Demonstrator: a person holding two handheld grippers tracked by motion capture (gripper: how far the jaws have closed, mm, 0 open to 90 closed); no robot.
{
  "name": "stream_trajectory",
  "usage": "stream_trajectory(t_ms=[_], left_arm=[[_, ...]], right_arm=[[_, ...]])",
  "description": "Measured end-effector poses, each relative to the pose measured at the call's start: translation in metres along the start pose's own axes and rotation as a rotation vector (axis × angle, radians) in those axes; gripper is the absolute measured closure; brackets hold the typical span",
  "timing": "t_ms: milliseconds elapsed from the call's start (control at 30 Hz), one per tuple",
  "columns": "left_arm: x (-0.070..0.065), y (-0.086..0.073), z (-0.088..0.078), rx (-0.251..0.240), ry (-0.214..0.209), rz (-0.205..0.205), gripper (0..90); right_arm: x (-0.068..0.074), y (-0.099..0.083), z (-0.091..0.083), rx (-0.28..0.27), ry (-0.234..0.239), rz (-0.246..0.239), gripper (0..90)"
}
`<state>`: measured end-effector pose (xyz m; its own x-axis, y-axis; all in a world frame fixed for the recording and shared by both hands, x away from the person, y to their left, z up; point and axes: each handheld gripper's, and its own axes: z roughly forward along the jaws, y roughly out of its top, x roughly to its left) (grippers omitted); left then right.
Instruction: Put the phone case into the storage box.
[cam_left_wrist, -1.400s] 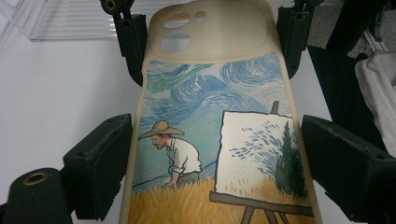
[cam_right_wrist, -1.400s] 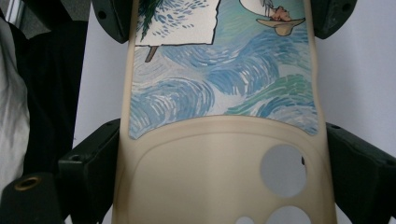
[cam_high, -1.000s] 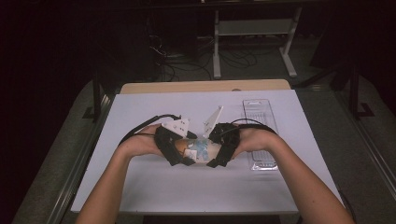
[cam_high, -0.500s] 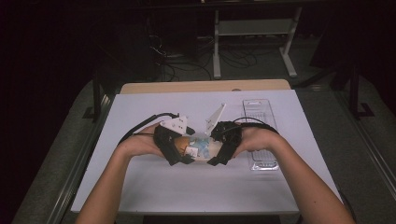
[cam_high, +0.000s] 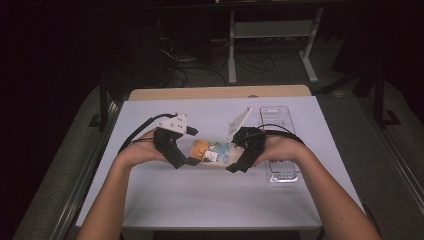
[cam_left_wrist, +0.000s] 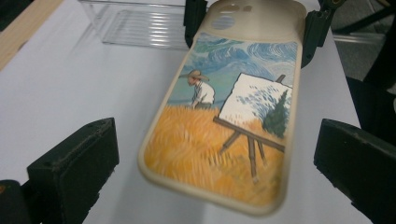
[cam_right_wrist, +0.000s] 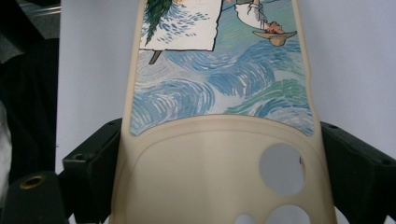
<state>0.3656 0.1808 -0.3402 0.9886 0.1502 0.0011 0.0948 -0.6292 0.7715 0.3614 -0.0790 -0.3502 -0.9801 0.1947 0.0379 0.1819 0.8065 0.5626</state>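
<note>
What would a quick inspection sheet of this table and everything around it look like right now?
Surface: white table, bare at the near side, wooden strip at the far edge.
Job's things: phone case printed with a painter at an easel, beige rim, camera-hole end between the right gripper's jaws.
Clutter: clear plastic tray at the right.
Grippers: left gripper open, jaws just opened, apart from the case's sides; right gripper shut on the case.
Cables: black cable loops from the left gripper; another arcs over the tray.
Surroundings: dark room, white metal stand, loose wires on the floor.
</note>
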Motion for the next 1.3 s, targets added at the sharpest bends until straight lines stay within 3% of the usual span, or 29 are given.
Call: stream_trajectory(t_ms=[233, 467, 667, 700, 800, 900, 1133, 1167, 1267, 1300], left_arm=[[0.005, -0.006, -0.006, -0.014, 0.027, -0.031, 0.0], [0.006, -0.011, -0.004, -0.028, 0.061, -0.08, 0.0], [0.006, -0.016, -0.001, -0.039, 0.126, -0.123, 0.0], [0.007, -0.018, -0.001, -0.051, 0.152, -0.146, 0.0], [0.008, -0.02, -0.001, -0.055, 0.172, -0.157, 0.0], [0.008, -0.026, 0.002, -0.073, 0.209, -0.206, 0.0], [0.003, -0.033, 0.012, -0.095, 0.237, -0.262, 0.0], [0.001, -0.035, 0.015, -0.094, 0.242, -0.278, 0.0], [-0.001, -0.036, 0.016, -0.093, 0.25, -0.277, 0.0], [-0.003, -0.038, 0.018, -0.102, 0.253, -0.293, 0.0]], right_arm=[[-0.004, -0.007, -0.005, -0.016, -0.035, 0.038, 10.1], [-0.01, -0.018, -0.008, -0.029, -0.111, 0.107, 10.1], [-0.012, -0.027, -0.01, -0.047, -0.156, 0.17, 10.1], [-0.013, -0.031, -0.011, -0.048, -0.176, 0.189, 10.1], [-0.013, -0.033, -0.011, -0.05, -0.185, 0.215, 10.1], [-0.013, -0.037, -0.011, -0.051, -0.21, 0.252, 10.1], [-0.011, -0.04, -0.01, -0.066, -0.205, 0.318, 10.1], [-0.009, -0.04, -0.01, -0.085, -0.193, 0.363, 10.1], [-0.009, -0.04, -0.01, -0.081, -0.202, 0.356, 10.1], [-0.009, -0.042, -0.012, -0.095, -0.201, 0.356, 10.1]])
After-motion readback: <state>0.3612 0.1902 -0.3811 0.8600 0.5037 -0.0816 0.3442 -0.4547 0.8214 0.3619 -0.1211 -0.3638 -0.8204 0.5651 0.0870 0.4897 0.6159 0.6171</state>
